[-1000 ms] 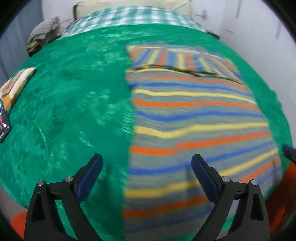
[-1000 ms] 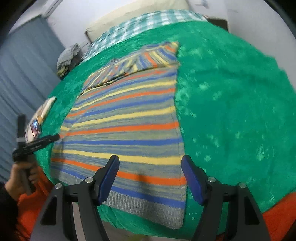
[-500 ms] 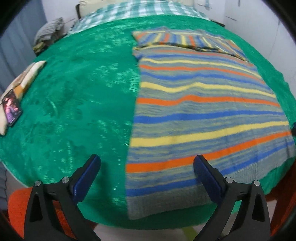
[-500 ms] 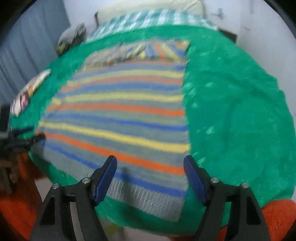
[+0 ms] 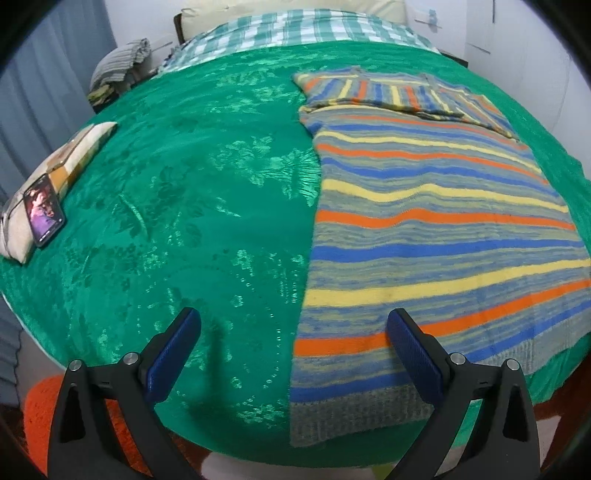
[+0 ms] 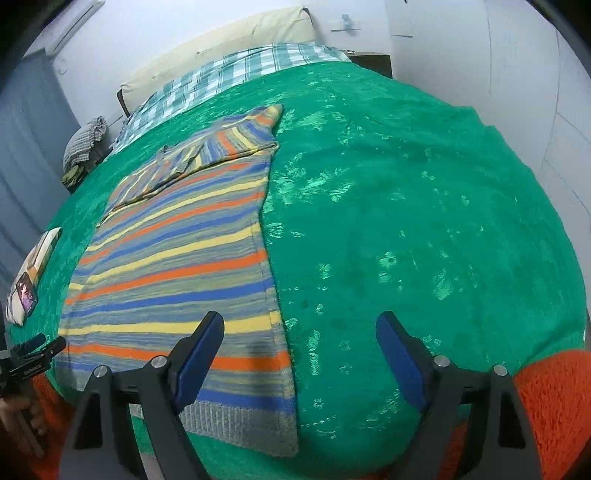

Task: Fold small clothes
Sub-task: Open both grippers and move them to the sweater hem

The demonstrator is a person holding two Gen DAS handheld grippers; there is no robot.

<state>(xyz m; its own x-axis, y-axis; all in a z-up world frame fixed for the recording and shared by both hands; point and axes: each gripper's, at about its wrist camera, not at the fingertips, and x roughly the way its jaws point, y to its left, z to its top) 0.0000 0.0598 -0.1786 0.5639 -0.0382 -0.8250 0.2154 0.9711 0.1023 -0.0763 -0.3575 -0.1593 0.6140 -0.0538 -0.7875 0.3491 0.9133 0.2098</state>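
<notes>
A striped knit sweater (image 5: 424, 229) in grey, blue, yellow and orange lies flat on the green bedspread (image 5: 184, 206), sleeves folded across its far end, grey hem at the near bed edge. My left gripper (image 5: 295, 350) is open and empty, hovering over the sweater's near left corner. In the right wrist view the sweater (image 6: 177, 266) lies left of centre. My right gripper (image 6: 299, 347) is open and empty above the sweater's near right corner. The left gripper (image 6: 33, 354) also shows at the far left edge there.
A phone (image 5: 44, 210) rests on a cream pillow (image 5: 59, 173) at the bed's left edge. A checked blanket (image 5: 295, 33) and headboard lie at the far end. A bundle of clothes (image 5: 118, 66) sits at the back left. Orange rug (image 6: 554, 398) below.
Both grippers have drawn back toward the near bed edge and steadied, so the sweater's hem and corners now show. Both stay open. The sweater has not moved.
</notes>
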